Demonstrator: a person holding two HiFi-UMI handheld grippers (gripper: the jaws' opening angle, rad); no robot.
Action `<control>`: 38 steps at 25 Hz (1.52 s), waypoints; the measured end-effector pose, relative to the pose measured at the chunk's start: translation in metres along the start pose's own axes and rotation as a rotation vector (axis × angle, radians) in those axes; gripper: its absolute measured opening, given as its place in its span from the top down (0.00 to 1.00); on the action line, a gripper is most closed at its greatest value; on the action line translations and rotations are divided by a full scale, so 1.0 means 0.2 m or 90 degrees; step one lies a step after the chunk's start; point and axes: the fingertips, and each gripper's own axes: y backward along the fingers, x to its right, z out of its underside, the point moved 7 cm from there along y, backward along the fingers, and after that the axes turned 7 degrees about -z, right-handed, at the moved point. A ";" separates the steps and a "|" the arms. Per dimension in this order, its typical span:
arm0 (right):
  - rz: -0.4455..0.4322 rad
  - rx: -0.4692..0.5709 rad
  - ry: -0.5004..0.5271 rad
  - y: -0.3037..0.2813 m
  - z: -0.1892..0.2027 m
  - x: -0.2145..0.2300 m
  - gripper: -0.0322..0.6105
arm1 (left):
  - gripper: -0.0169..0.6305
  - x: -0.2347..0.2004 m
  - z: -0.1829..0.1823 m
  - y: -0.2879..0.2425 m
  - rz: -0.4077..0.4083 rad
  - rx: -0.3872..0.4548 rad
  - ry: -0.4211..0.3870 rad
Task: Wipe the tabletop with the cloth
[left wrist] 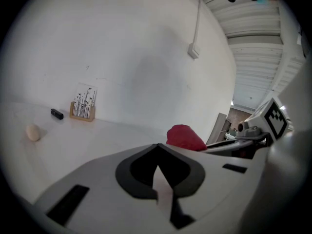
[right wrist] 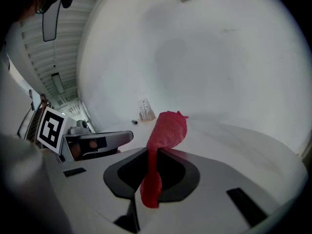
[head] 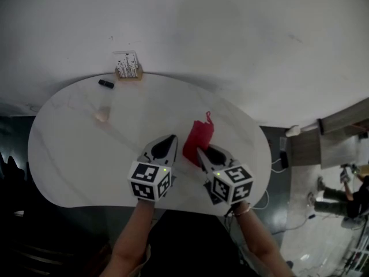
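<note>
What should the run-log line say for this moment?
right gripper: shut on red cloth | left gripper: shut, empty | red cloth: bunched over tabletop, contact unclear

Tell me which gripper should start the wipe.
Right. The right gripper is shut on the cloth, which it holds over the tabletop. The left gripper is shut on nothing, beside the cloth.

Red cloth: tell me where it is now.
Head view: the red cloth sits right of centre on the table, pinched in the right tongs, beside the left tongs.
</note>
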 end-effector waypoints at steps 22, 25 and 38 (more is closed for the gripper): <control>0.037 -0.197 -0.028 -0.29 0.08 0.22 0.88 | 0.97 -0.06 0.05 -0.14 -0.004 -0.033 0.011; 0.055 -0.215 -0.042 -0.21 0.11 0.31 0.88 | 0.97 0.00 0.06 -0.18 0.011 -0.040 0.004; 0.216 -0.221 -0.109 0.39 0.24 0.74 0.88 | 0.97 0.42 0.09 -0.40 0.124 -0.074 -0.053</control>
